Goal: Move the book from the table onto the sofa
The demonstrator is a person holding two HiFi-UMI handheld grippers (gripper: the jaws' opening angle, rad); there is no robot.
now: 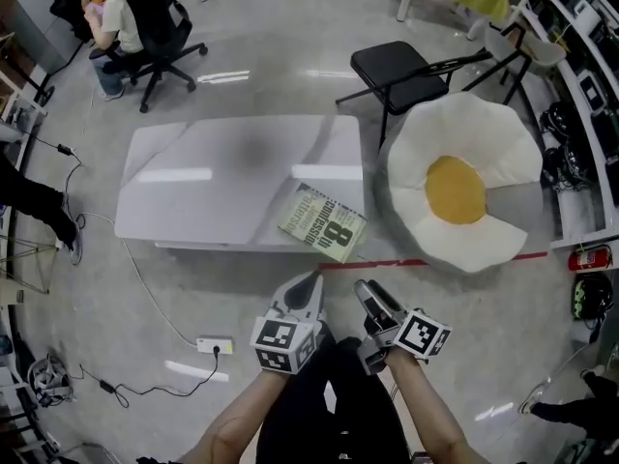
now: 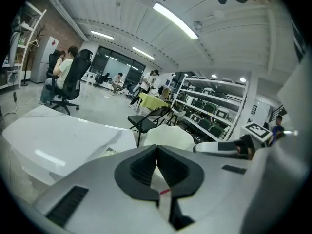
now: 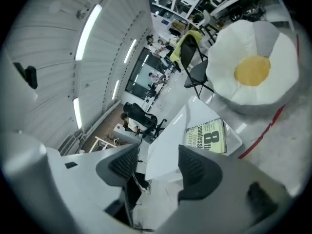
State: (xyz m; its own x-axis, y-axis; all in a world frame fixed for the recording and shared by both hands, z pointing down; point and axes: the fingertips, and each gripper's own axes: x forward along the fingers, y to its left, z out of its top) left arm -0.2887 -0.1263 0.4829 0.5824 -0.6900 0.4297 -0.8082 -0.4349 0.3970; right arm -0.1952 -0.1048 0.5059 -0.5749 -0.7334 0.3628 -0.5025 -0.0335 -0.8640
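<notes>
The book (image 1: pixel 322 222), pale green with black print and a big 8, lies flat on the near right corner of the low white table (image 1: pixel 222 177). The sofa (image 1: pixel 464 187) is a fried-egg-shaped cushion, white with a yellow middle, on the floor just right of the table. Both grippers hover over the floor in front of the book, apart from it. My left gripper (image 1: pixel 310 280) has its jaws together and holds nothing. My right gripper (image 1: pixel 371 296) stands open and empty. In the right gripper view the book (image 3: pixel 207 136) and the sofa (image 3: pixel 253 67) show beyond the spread jaws.
A black folding chair (image 1: pixel 401 71) stands behind the sofa. A person sits on an office chair (image 1: pixel 155 27) beyond the table. A red tape line (image 1: pixel 426 261) runs along the floor before the sofa. A power strip (image 1: pixel 215 345) and cables lie at the left; shelves line the right.
</notes>
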